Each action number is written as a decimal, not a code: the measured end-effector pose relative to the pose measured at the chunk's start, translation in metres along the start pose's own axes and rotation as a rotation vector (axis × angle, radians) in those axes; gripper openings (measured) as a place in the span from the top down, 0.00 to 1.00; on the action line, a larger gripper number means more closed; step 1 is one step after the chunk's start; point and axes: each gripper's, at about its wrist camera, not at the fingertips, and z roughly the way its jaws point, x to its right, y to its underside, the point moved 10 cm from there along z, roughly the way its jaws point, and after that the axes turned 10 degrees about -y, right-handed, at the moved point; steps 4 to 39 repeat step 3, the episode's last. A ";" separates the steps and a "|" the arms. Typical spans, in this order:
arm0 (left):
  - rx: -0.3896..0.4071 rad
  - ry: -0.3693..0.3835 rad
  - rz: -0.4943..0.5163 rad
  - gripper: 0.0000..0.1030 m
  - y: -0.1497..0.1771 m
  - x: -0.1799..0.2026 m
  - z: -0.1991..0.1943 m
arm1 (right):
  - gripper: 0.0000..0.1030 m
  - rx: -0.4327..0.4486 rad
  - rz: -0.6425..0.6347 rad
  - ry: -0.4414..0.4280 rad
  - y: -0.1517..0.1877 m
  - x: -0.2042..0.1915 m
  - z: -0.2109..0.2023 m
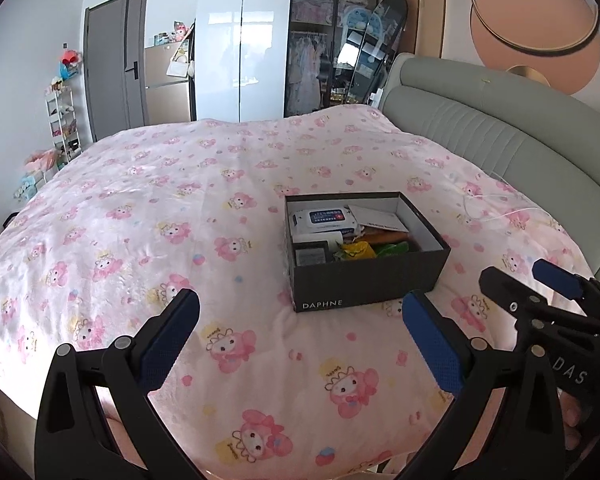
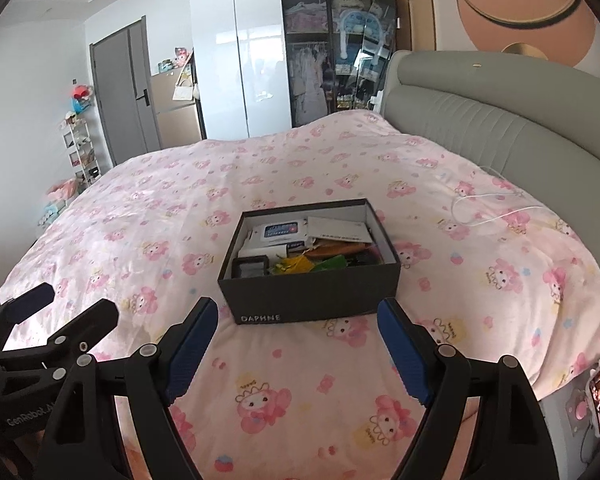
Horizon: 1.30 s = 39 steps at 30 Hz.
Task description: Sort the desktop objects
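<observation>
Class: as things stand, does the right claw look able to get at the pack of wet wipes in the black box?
Probably yes. The right claw is open and empty, the black box has no lid, and the pack of wet wipes lies on top, with only bare bedspread between.

- A home bedroom.
- Bed point(image 1: 180, 208) with a pink cartoon quilt and padded headboard point(image 1: 480, 136) on the right.
- Far wardrobe point(image 1: 244, 40) with hanging clothes; plush toys at far left.

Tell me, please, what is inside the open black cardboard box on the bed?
The black cardboard box holds a white-and-blue wipes pack, a white card, a yellow wrapper, green packaging and a dark square case. Anything beneath these is hidden.
</observation>
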 end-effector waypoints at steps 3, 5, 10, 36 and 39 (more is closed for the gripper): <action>0.003 -0.005 0.004 0.01 0.000 0.000 0.001 | 0.22 -0.005 -0.003 -0.001 0.002 -0.001 0.002; 0.003 -0.005 0.004 0.01 0.000 0.000 0.001 | 0.22 -0.005 -0.003 -0.001 0.002 -0.001 0.002; 0.003 -0.005 0.004 0.01 0.000 0.000 0.001 | 0.22 -0.005 -0.003 -0.001 0.002 -0.001 0.002; 0.003 -0.005 0.004 0.01 0.000 0.000 0.001 | 0.22 -0.005 -0.003 -0.001 0.002 -0.001 0.002; 0.003 -0.005 0.004 0.01 0.000 0.000 0.001 | 0.22 -0.005 -0.003 -0.001 0.002 -0.001 0.002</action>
